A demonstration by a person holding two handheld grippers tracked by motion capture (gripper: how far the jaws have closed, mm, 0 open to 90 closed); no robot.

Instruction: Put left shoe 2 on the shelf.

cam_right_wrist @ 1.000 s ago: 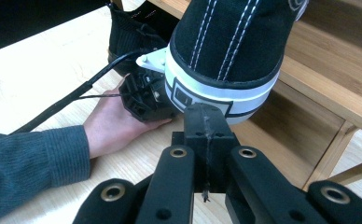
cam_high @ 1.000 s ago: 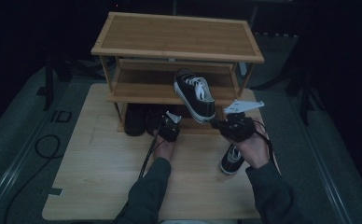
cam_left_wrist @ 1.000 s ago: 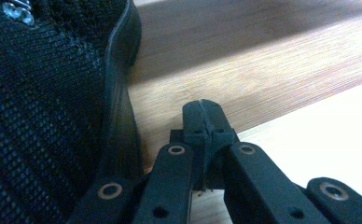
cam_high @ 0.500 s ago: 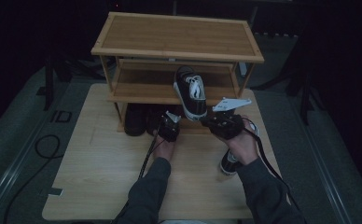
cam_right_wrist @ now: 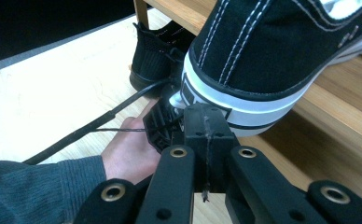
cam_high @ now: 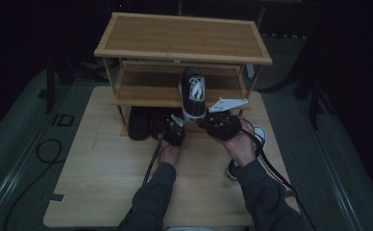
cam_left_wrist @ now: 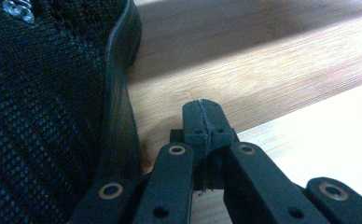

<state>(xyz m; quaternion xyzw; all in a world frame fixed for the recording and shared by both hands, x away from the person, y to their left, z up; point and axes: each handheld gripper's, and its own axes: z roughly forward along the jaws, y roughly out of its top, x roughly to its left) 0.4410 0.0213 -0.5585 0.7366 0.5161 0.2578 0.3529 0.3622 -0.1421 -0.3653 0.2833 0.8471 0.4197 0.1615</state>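
A black sneaker with white sole and laces (cam_high: 192, 94) lies on the middle shelf of a wooden shoe rack (cam_high: 141, 96), toe inward and heel sticking out over the front edge. My right gripper (cam_high: 205, 122) is shut with nothing between its jaws; in the right gripper view its tips (cam_right_wrist: 206, 122) sit right at the sneaker's white heel (cam_right_wrist: 244, 112). My left gripper (cam_high: 174, 127) is also shut and empty, low at the rack's foot. In the left gripper view its tips (cam_left_wrist: 202, 116) point past a black mesh shoe (cam_left_wrist: 44, 107) onto the bottom board.
Dark shoes (cam_high: 139, 122) stand under the rack on its lowest level. A second black-and-white sneaker (cam_high: 260, 136) lies on the light wooden table (cam_high: 103, 178) at the right, partly behind my right forearm. Cables trail from both grippers toward the person.
The right gripper has moved left to the sneaker's heel. The sneaker has swung from lying diagonally to pointing straight into the shelf. The left gripper has stayed put.
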